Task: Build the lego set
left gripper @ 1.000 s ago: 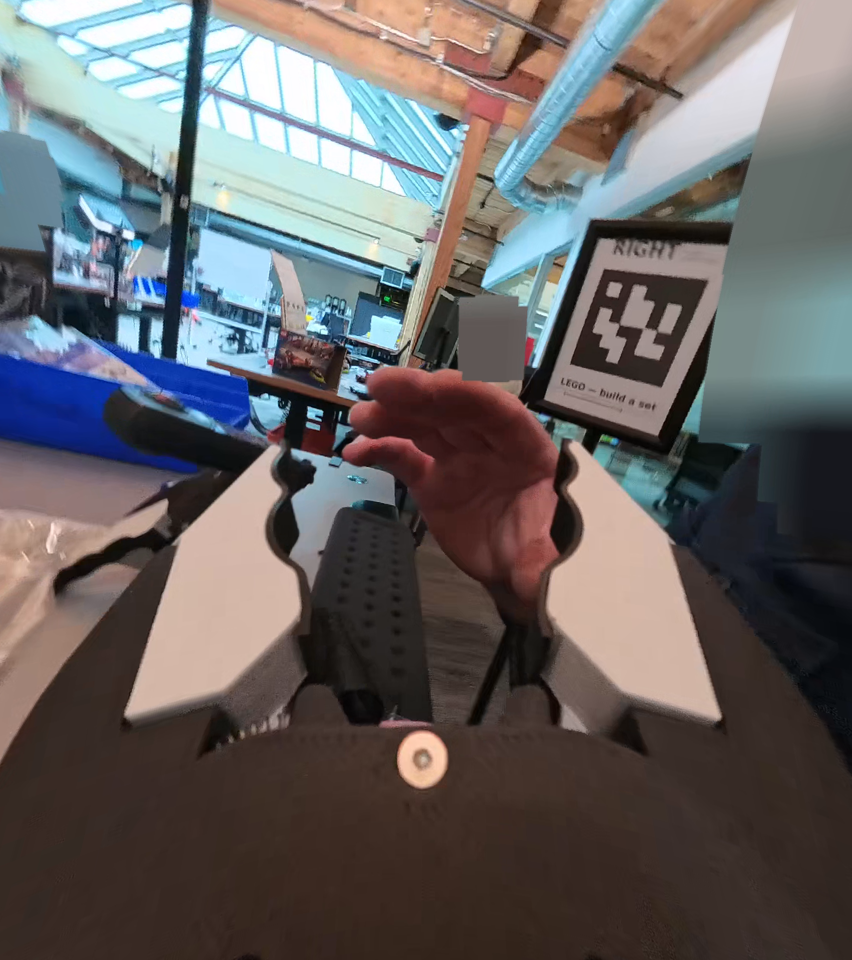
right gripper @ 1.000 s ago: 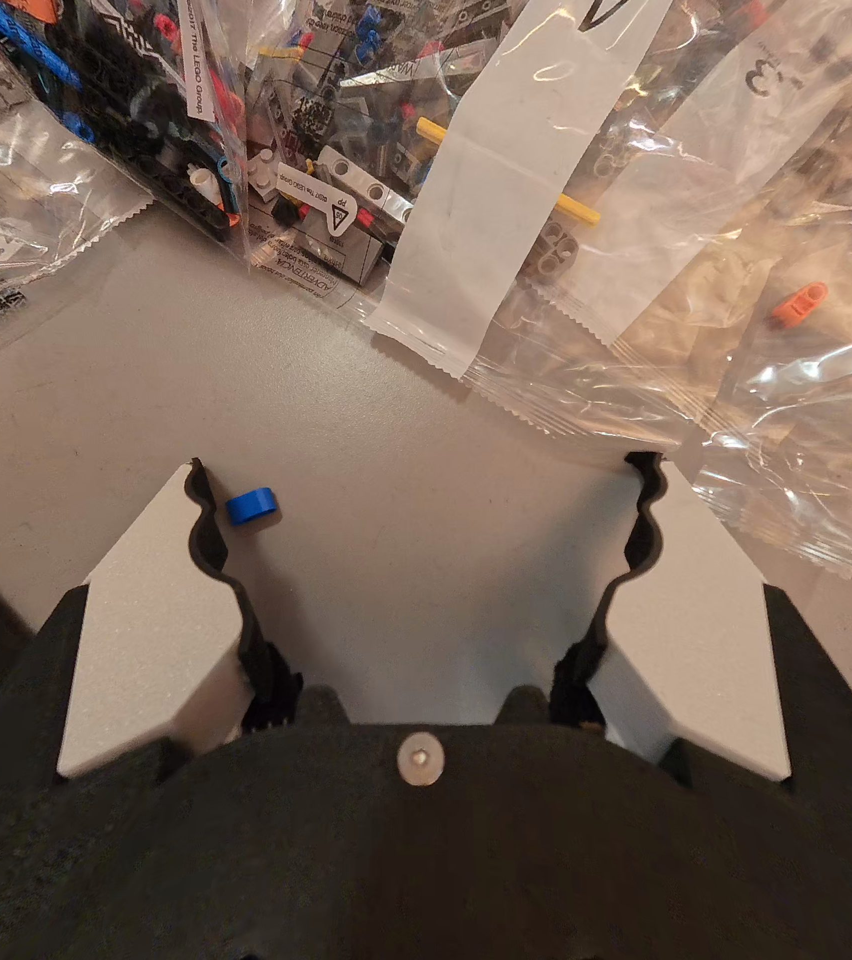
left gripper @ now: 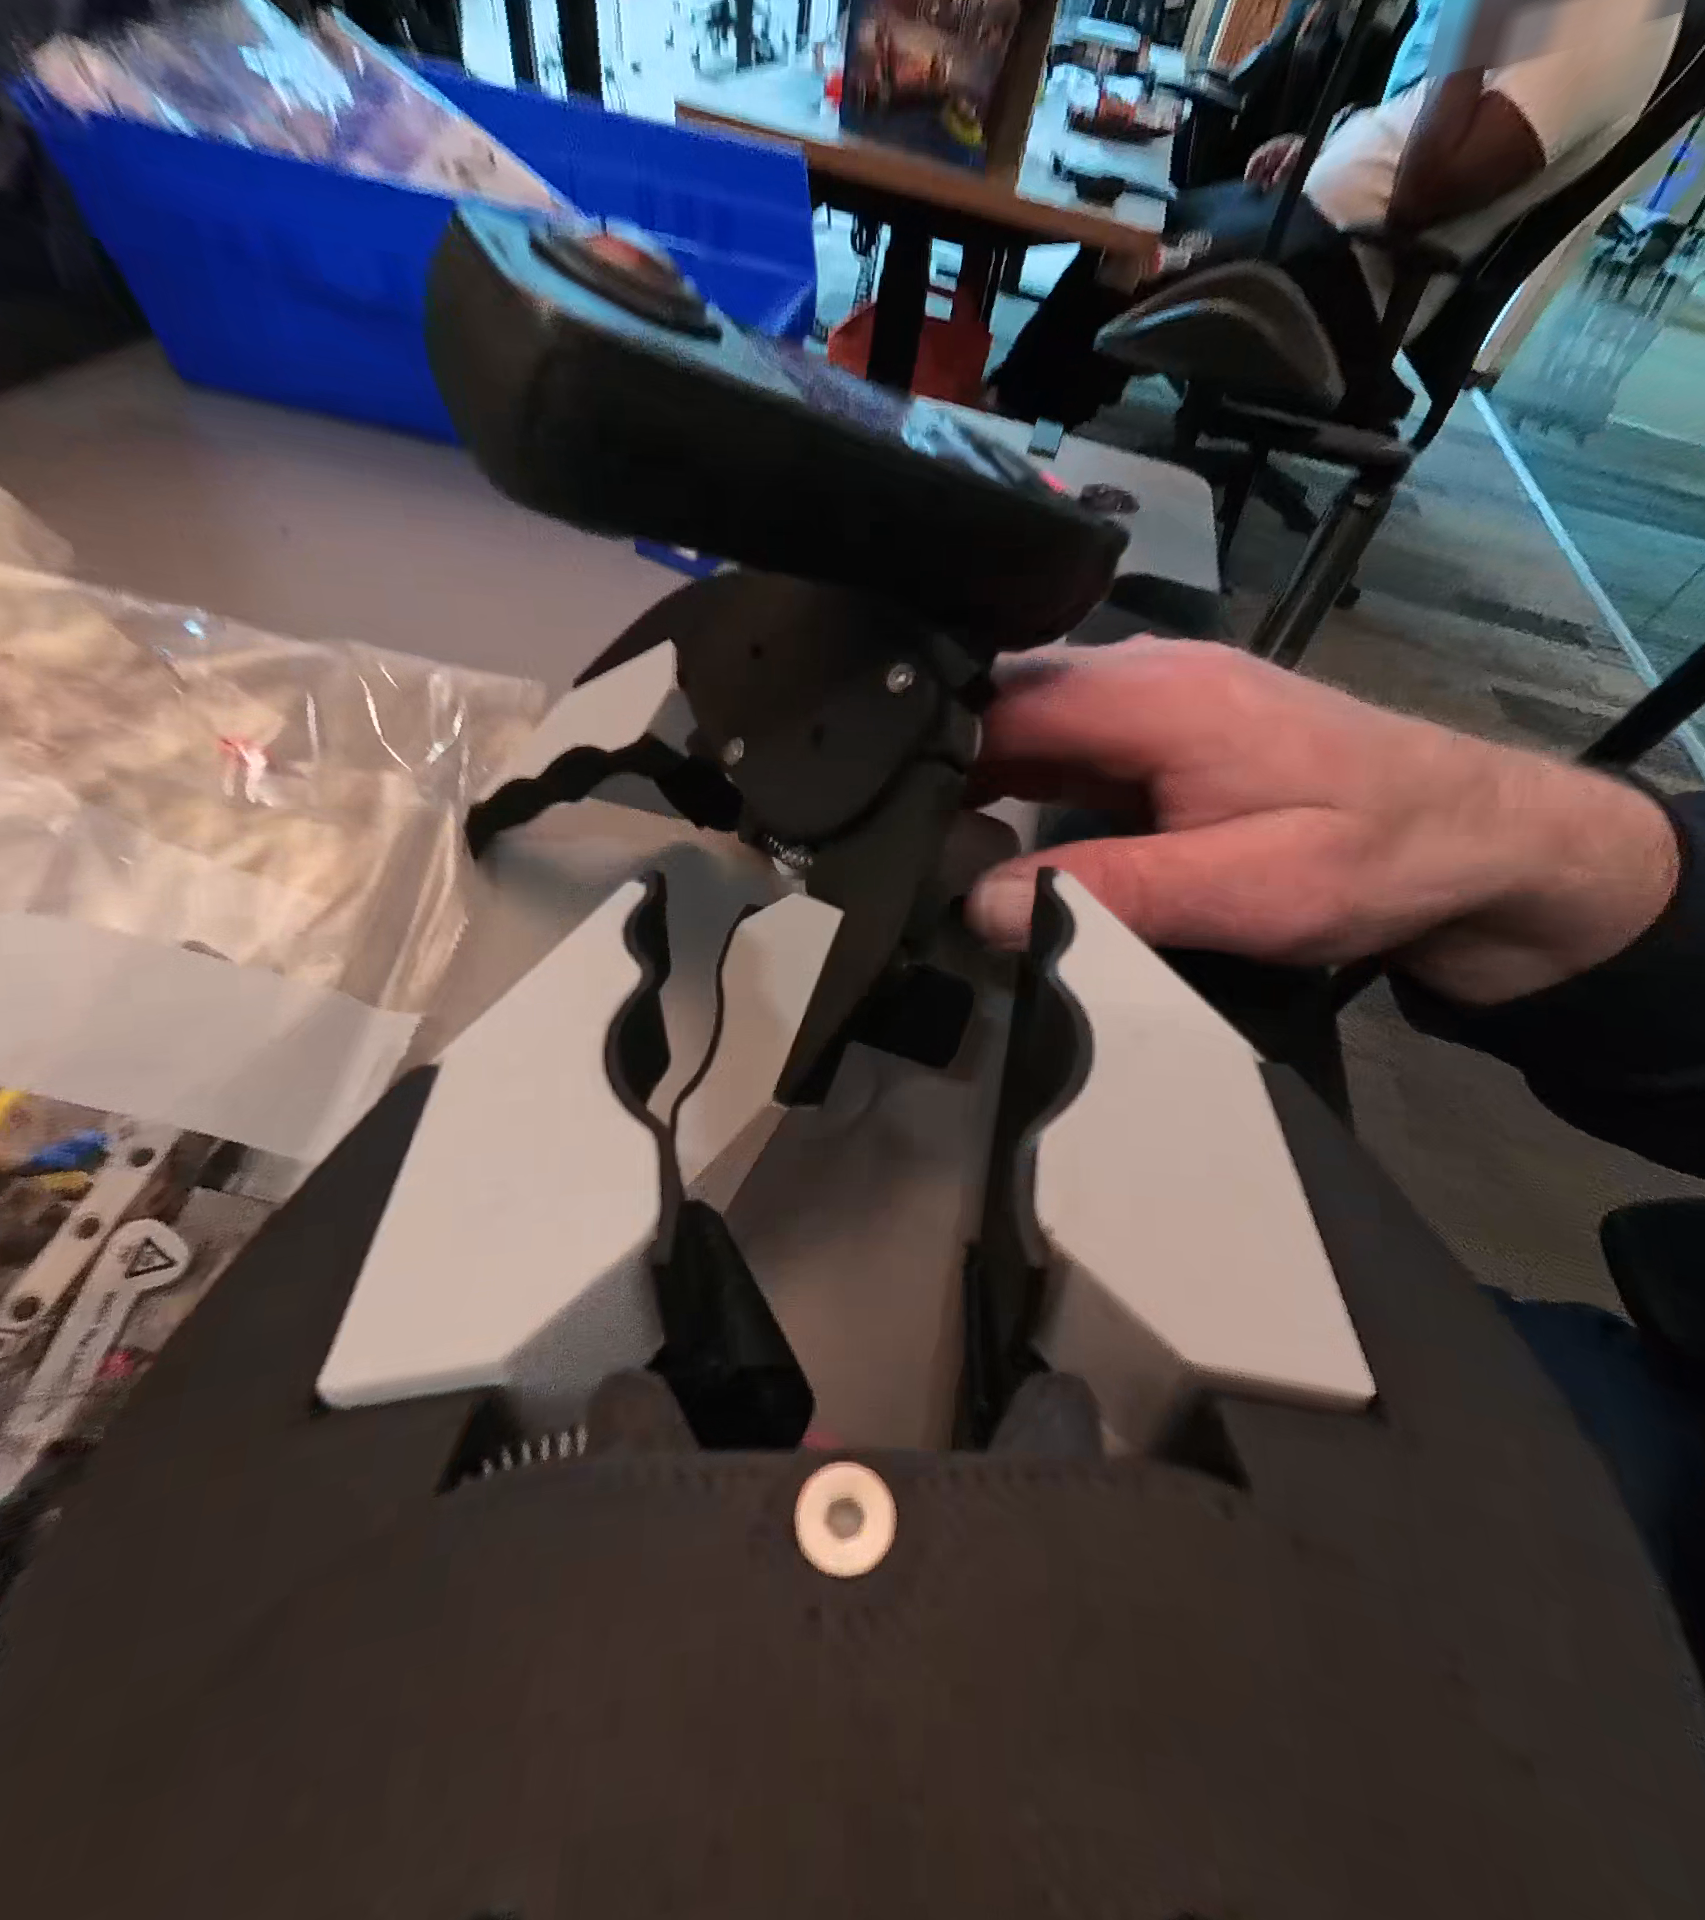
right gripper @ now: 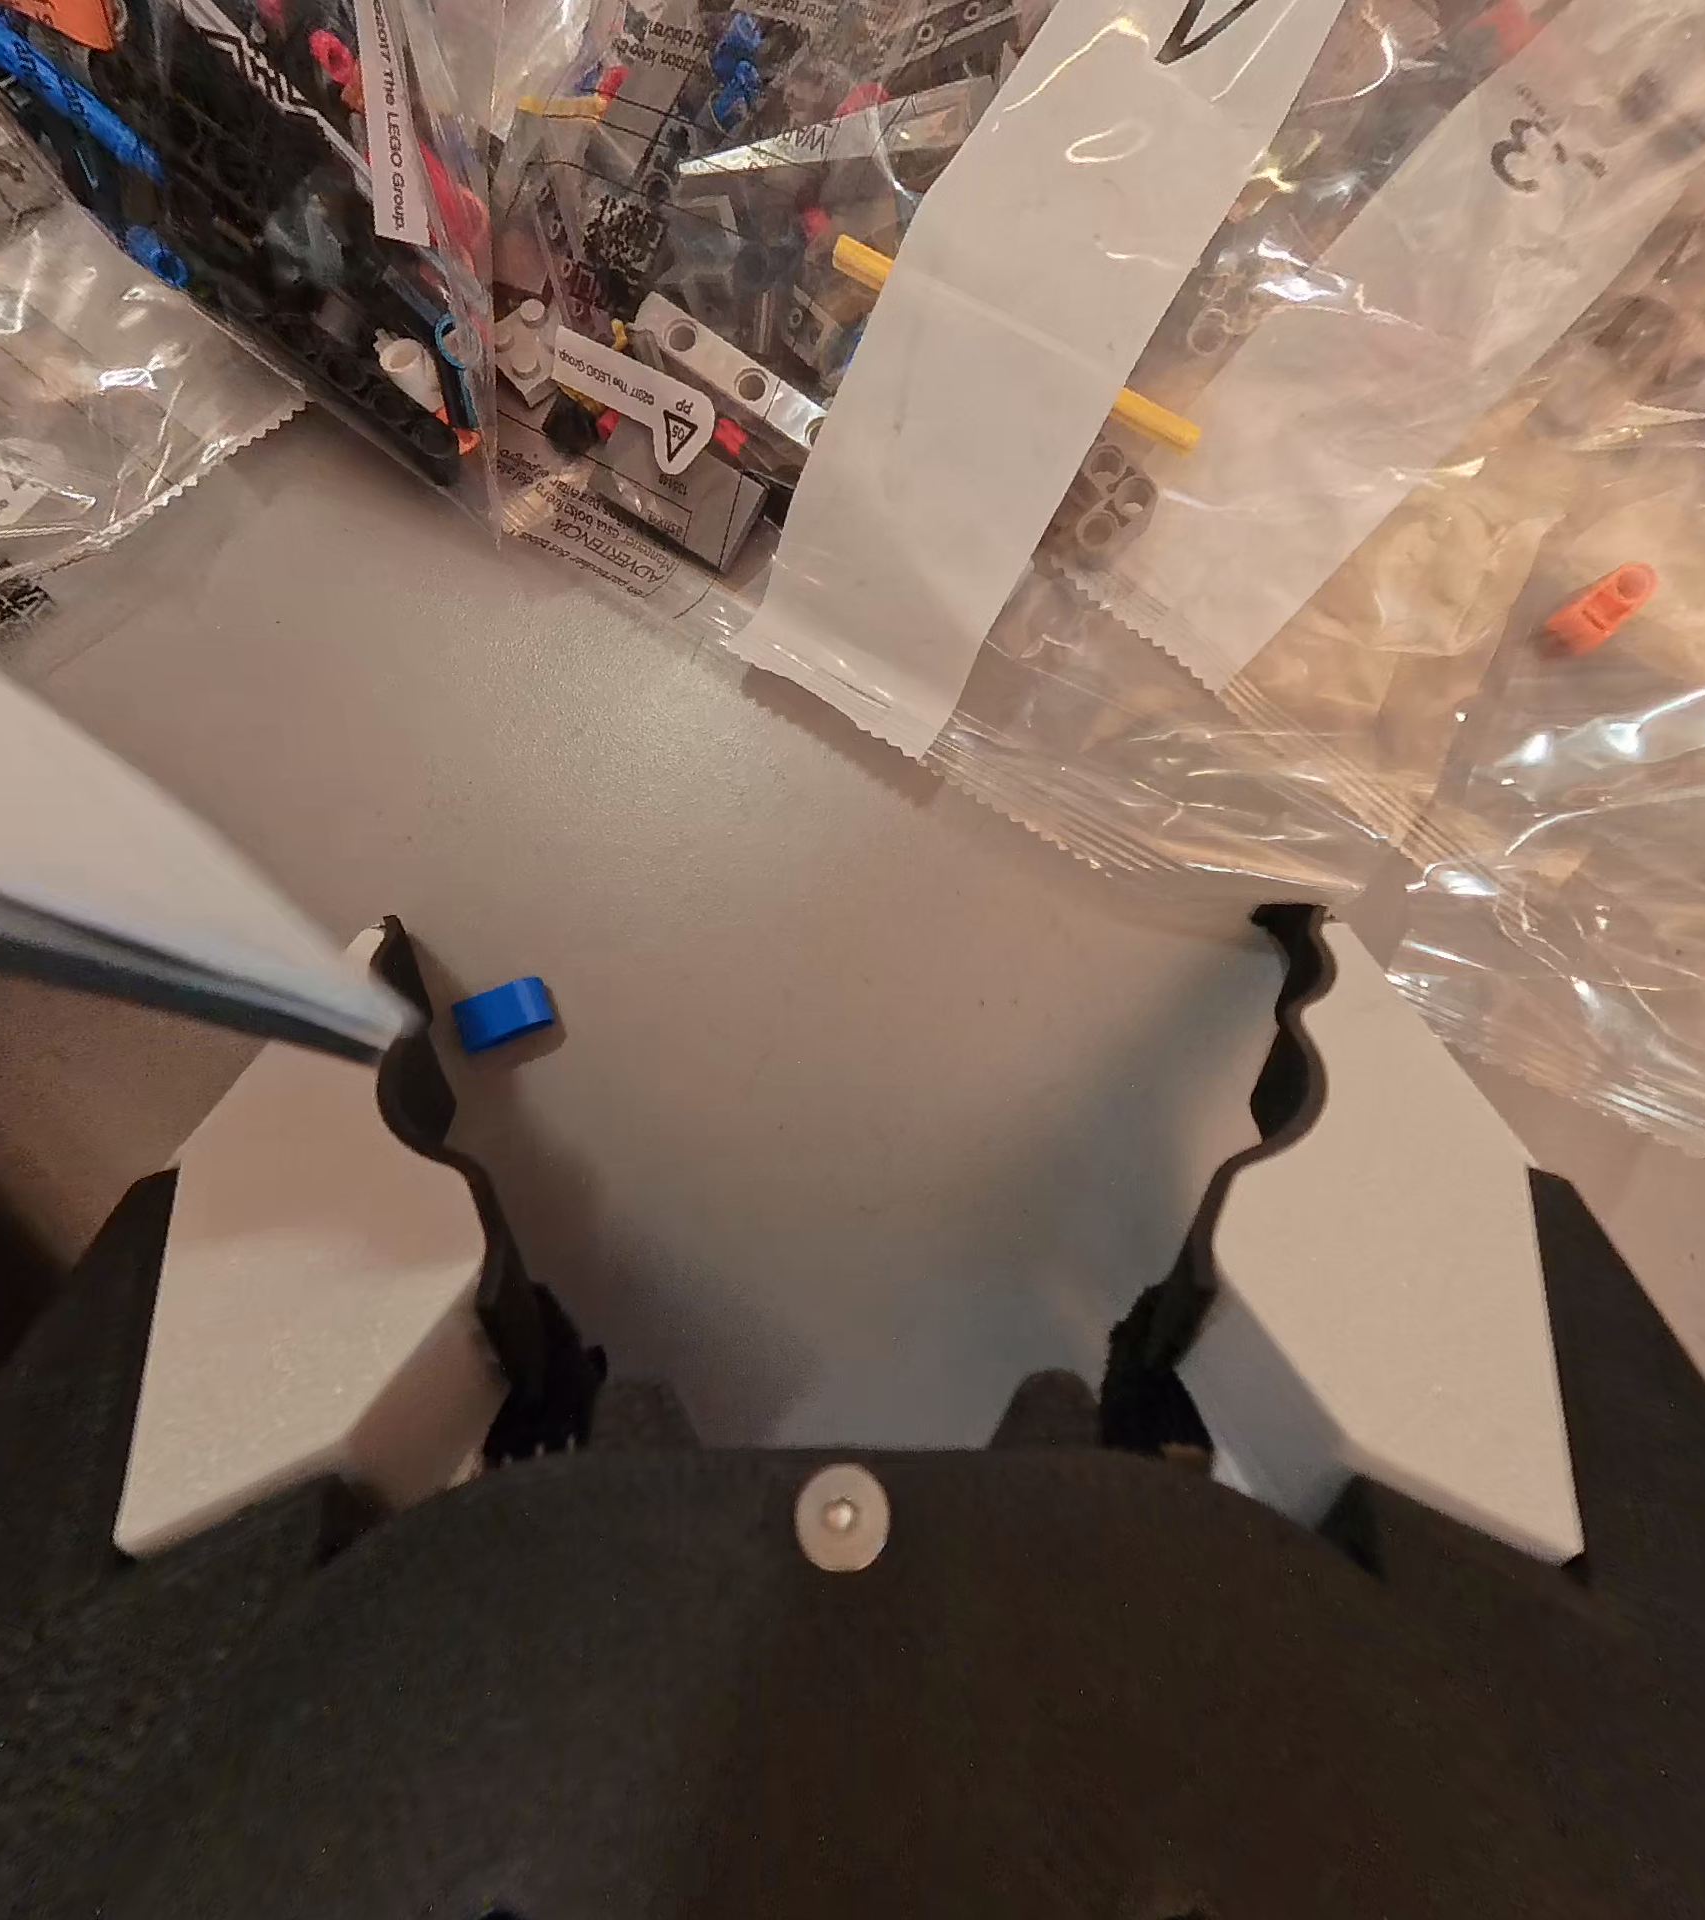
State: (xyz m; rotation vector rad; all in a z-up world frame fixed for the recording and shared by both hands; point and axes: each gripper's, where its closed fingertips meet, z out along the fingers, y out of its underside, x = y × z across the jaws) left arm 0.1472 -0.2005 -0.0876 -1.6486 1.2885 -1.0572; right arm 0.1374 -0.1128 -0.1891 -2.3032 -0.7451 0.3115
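My right gripper [right gripper: 837,935] is open and empty, low over the grey table [right gripper: 827,831]. A small blue lego piece [right gripper: 505,1013] lies on the table just inside its left fingertip. Clear bags of lego parts [right gripper: 682,312] lie beyond it. My left gripper [left gripper: 843,904] is open and empty and points at the right gripper's black body [left gripper: 806,727], which rests on the table. A person's hand [left gripper: 1295,810] reaches in from the right and touches that body. A blurred grey-white finger [right gripper: 100,883] of the left gripper shows at the left edge of the right wrist view.
More clear bags [left gripper: 152,727] lie at the left in the left wrist view. A blue bin [left gripper: 308,260] stands at the back of the table. A wooden table [left gripper: 931,177], a chair [left gripper: 1243,343] and a seated person are beyond the table edge.
The left gripper has tilted down from the room and a marker sign to the table and the right gripper. The hand has moved onto the right gripper. The right gripper has not moved.
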